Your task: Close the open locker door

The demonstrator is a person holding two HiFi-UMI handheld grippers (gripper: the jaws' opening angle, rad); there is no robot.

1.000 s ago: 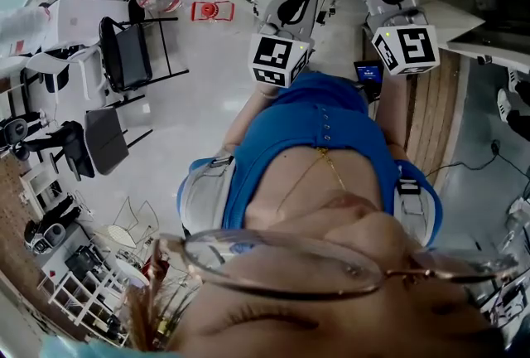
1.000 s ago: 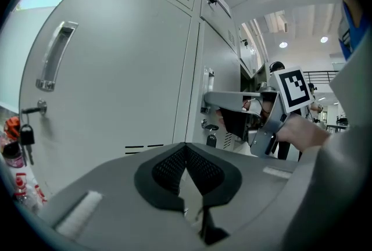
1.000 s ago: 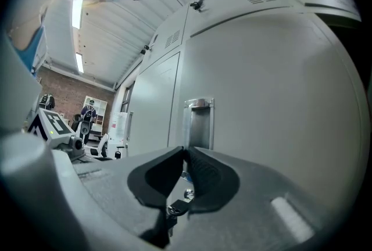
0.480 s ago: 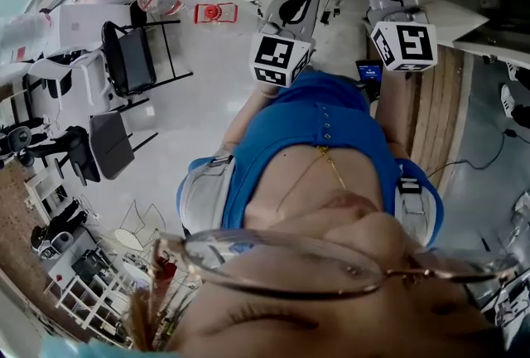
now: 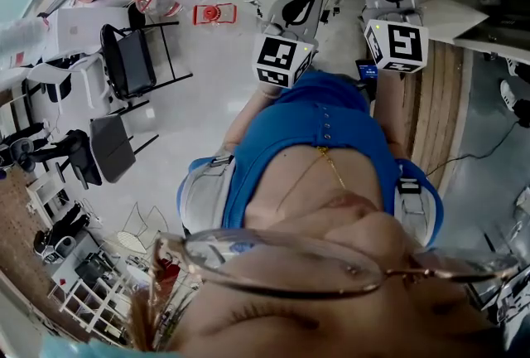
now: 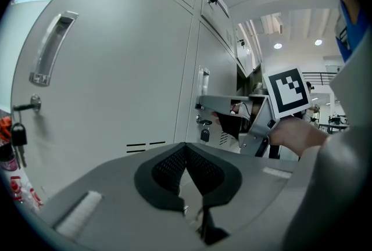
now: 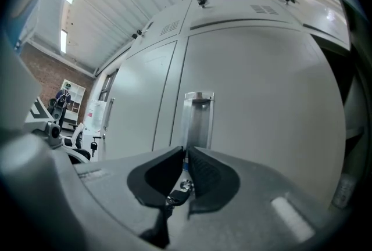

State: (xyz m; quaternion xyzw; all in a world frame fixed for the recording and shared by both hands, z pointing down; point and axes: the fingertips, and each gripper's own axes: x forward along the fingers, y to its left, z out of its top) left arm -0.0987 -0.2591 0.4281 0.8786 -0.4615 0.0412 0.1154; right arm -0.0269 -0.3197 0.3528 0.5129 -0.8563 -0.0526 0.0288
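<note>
Pale grey sheet-metal locker door (image 7: 261, 104) stands just ahead of right gripper (image 7: 186, 154), jaws nearly together; left gripper (image 6: 186, 148) likewise pinched. Judged stiff, light-swinging, slick: best contact is the flat panel beside recessed steel handle (image 7: 198, 119).

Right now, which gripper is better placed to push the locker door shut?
Right, probably. The right gripper points straight at the metal handle of the door close ahead; the left gripper faces closed lockers off to the side.

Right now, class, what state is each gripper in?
Left gripper: shut, nothing between its jaws.
Right gripper: shut, or all but shut, holding nothing.
</note>
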